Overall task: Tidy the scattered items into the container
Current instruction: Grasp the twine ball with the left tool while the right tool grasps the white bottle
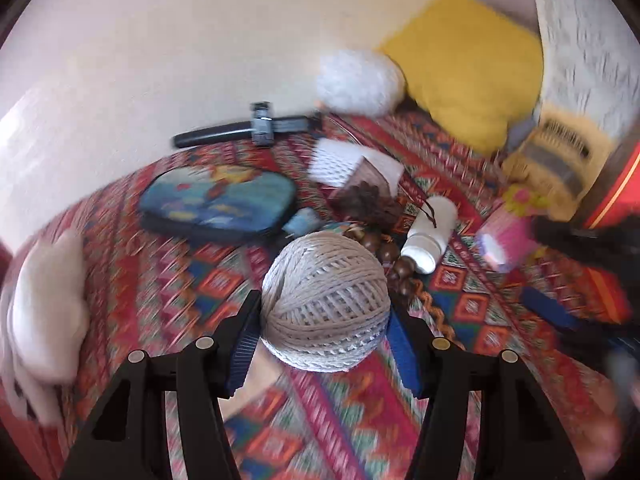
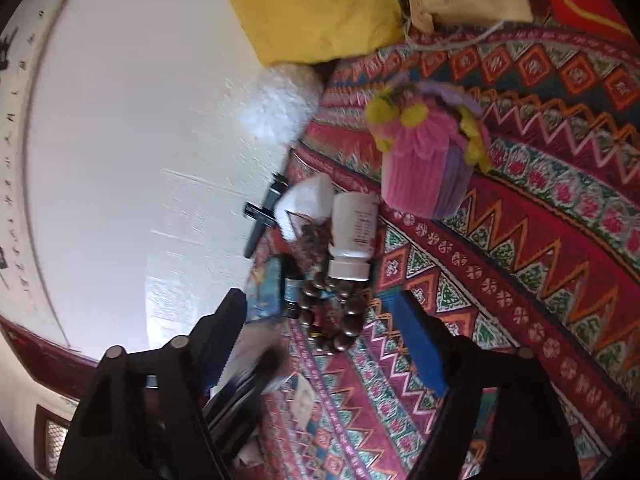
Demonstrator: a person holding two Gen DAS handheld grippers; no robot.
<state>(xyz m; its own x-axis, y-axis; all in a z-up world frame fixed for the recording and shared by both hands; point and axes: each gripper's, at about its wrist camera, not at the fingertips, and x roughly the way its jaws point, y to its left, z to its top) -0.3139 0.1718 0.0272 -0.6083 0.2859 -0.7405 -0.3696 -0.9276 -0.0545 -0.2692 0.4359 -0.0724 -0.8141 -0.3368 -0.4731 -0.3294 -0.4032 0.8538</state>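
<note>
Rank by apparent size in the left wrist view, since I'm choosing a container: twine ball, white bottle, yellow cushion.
1. Yellow cushion
2. Twine ball, though nearness to the camera inflates it
3. White bottle

We see a bed cover (image 1: 168, 288) full of red, orange, blue and green diamonds and zigzags. The ball of string (image 1: 326, 304) is pale grey-white with a criss-cross look. The beads (image 2: 340, 312) are dark brown and shiny. The little bottle (image 2: 354, 236) is white. The knitted cupcake (image 2: 428, 160) is pink and purple with yellow bits on top. The flat pouch (image 1: 220, 200) is blue with yellow and red spots. The big cushion (image 1: 468, 68) is bright yellow, and the wall (image 1: 160, 40) is creamy white. The left tool (image 1: 322, 332) and the right tool (image 2: 320, 324) are black with blue pads.
</note>
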